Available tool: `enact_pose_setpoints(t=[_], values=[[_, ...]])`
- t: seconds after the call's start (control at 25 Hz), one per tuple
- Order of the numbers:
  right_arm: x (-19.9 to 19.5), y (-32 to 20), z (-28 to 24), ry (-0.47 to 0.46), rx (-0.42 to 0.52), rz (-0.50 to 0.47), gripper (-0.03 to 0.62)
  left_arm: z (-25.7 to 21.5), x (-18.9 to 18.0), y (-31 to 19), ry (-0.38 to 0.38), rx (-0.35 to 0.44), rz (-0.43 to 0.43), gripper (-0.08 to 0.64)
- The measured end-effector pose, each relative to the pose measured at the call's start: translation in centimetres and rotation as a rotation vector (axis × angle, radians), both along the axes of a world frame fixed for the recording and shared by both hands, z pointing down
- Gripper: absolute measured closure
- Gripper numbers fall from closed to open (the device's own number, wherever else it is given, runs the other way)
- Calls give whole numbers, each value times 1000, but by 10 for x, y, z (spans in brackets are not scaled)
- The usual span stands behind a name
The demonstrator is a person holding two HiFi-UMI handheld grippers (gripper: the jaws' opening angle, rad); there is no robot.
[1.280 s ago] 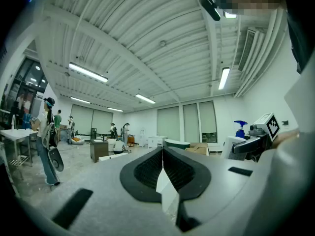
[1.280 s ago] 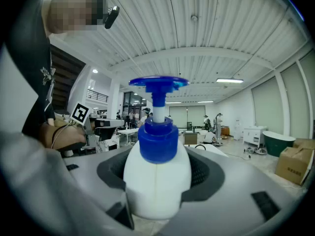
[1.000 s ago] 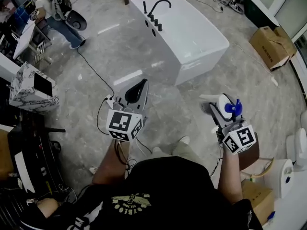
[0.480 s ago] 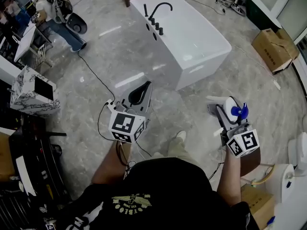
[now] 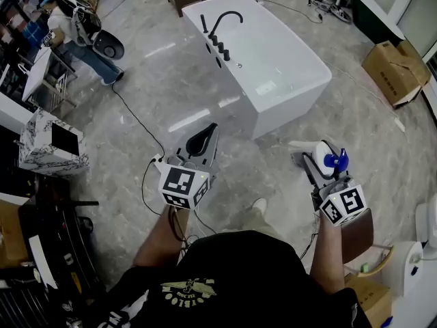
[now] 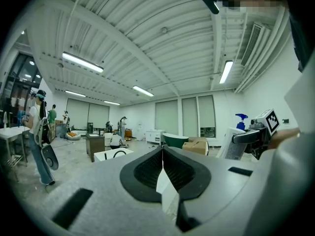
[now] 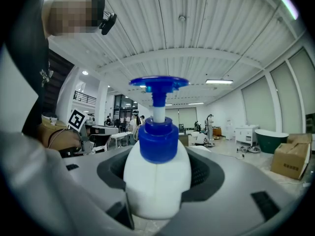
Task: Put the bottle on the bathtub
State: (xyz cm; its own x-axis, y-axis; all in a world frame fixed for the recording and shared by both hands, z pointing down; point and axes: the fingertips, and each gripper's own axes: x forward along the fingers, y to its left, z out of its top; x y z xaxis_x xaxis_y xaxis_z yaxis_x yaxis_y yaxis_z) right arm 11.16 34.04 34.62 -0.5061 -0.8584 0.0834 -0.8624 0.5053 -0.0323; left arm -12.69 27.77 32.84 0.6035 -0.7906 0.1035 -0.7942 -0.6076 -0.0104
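Note:
A white bottle (image 5: 321, 156) with a blue pump top (image 7: 157, 132) is held upright in my right gripper (image 5: 315, 161), whose jaws are shut on its body. The white bathtub (image 5: 273, 70) with a black faucet (image 5: 224, 20) stands on the floor ahead, well beyond both grippers. My left gripper (image 5: 199, 141) is shut and holds nothing; its black pads (image 6: 147, 173) meet in the left gripper view. The bottle (image 6: 237, 141) and right gripper also show at the right of that view.
A person with a backpack (image 5: 72, 26) stands at the far left near white tables. A marbled box (image 5: 51, 145) sits left, cardboard boxes (image 5: 392, 70) right, a black cable (image 5: 133, 111) runs across the grey floor. A dark green tub (image 7: 275, 140) lies far off.
The whole view has shifted a little: the bathtub sits slightly lower and closer in the head view. Both grippers keep their pose, the bottle still held in the right one.

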Motion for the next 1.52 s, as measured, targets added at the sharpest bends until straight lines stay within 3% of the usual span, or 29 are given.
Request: enact_pose_setpoints(t=[0.28, 0.52, 0.8, 1.08, 1.24, 1.52], values=[[29, -40, 5, -4, -33, -35, 325, 4, 37, -41, 6, -25, -18, 549], [78, -97, -2, -7, -24, -63, 325, -2, 76, -92, 0, -23, -60, 549], [109, -125, -2, -51, -15, -96, 325, -3, 99, -108, 9, -11, -102, 549], [113, -147, 6, -15, -14, -115, 325, 4, 96, -119, -10, -24, -143, 549], [107, -161, 12, 0, -19, -115, 325, 8, 87, -129, -46, 3, -178, 549], [91, -200, 10, 15, -10, -125, 325, 4, 80, -164, -31, 55, -189, 551]])
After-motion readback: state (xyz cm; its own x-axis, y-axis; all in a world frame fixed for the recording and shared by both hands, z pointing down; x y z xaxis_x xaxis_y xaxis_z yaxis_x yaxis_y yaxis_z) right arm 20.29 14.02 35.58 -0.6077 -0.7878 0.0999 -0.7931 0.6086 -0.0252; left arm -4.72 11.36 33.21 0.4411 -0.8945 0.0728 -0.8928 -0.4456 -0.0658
